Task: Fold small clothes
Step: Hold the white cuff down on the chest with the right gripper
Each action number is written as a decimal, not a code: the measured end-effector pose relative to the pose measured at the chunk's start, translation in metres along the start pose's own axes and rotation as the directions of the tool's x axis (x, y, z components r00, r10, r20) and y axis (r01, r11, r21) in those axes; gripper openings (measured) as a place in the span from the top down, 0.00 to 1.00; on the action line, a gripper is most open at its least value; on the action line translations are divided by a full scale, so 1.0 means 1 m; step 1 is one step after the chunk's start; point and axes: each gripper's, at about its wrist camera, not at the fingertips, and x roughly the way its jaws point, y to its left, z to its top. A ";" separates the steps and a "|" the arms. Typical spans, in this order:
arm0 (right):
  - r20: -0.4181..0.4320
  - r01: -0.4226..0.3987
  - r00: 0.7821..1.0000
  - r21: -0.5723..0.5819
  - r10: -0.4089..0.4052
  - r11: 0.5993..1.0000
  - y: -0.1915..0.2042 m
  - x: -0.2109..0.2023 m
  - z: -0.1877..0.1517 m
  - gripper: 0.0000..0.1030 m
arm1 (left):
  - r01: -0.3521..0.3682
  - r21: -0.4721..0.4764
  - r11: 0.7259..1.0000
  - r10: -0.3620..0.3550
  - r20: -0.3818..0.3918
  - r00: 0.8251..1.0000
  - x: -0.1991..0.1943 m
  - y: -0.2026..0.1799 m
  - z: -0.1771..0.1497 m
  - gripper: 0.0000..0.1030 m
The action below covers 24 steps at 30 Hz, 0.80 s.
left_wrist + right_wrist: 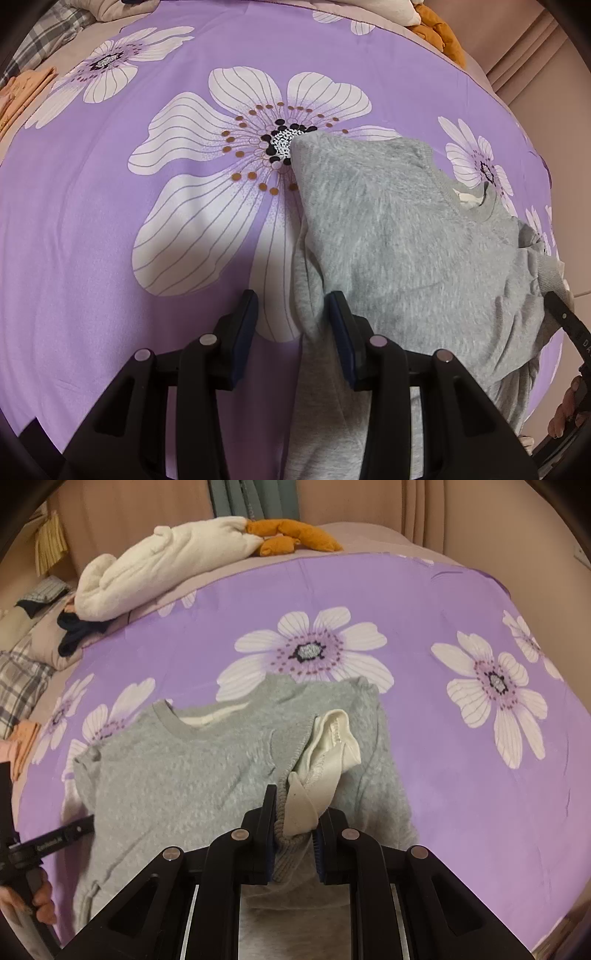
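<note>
A small grey sweatshirt (pixel 406 236) lies on the purple flowered bedsheet (pixel 92 240), one sleeve folded across its body. My left gripper (pixel 293 314) is open, its fingers on either side of the sweatshirt's left edge. In the right wrist view the sweatshirt (pixel 177 768) has its ribbed cuff and cream lining turned out. My right gripper (pixel 295 819) is shut on that sleeve cuff (pixel 291 834), held just above the garment. The left gripper's finger (pixel 66 832) shows at the far left there, and the right gripper's finger (pixel 565 321) shows at the right edge of the left wrist view.
A cream garment (pixel 162 568) and an orange one (pixel 295 535) lie at the far end of the bed. A plaid cloth (pixel 22 686) and a dark item (pixel 77 631) lie at the left. Folded peach clothes (pixel 22 96) sit at the sheet's left edge.
</note>
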 end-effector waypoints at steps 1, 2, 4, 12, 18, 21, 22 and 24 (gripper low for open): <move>-0.006 0.001 1.000 0.001 -0.001 1.000 -0.001 0.002 -0.001 0.84 | -0.002 0.001 1.000 0.002 0.001 1.000 0.000 0.000 0.000 0.61; -0.012 0.001 1.000 0.002 -0.001 1.000 -0.001 0.004 -0.002 0.84 | -0.004 0.001 1.000 0.004 0.002 1.000 0.000 0.000 0.000 0.61; -0.025 0.002 1.000 0.006 -0.002 1.000 -0.003 0.009 -0.004 0.84 | -0.008 0.004 1.000 0.008 0.005 1.000 0.000 -0.001 -0.001 0.61; -0.071 0.021 0.997 0.013 -0.020 1.000 -0.006 0.028 -0.012 0.84 | -0.007 0.002 1.000 0.007 0.009 1.000 0.001 0.000 -0.001 0.61; -0.084 0.022 0.996 0.023 -0.020 0.999 -0.008 0.033 -0.011 0.84 | -0.015 0.005 1.000 0.015 0.019 1.000 0.001 -0.002 -0.002 0.61; -0.087 0.026 0.996 0.023 -0.024 0.999 -0.008 0.035 -0.012 0.84 | -0.020 0.008 1.000 0.020 0.023 1.000 0.001 -0.002 -0.003 0.61; -0.088 0.025 0.996 0.025 -0.023 0.999 -0.009 0.035 -0.013 0.84 | -0.021 0.009 1.000 0.021 0.024 0.999 0.001 -0.002 -0.003 0.61; -0.090 0.021 0.996 0.031 -0.018 0.999 -0.011 0.036 -0.013 0.84 | -0.022 0.008 1.000 0.021 0.024 0.999 0.001 -0.002 -0.003 0.61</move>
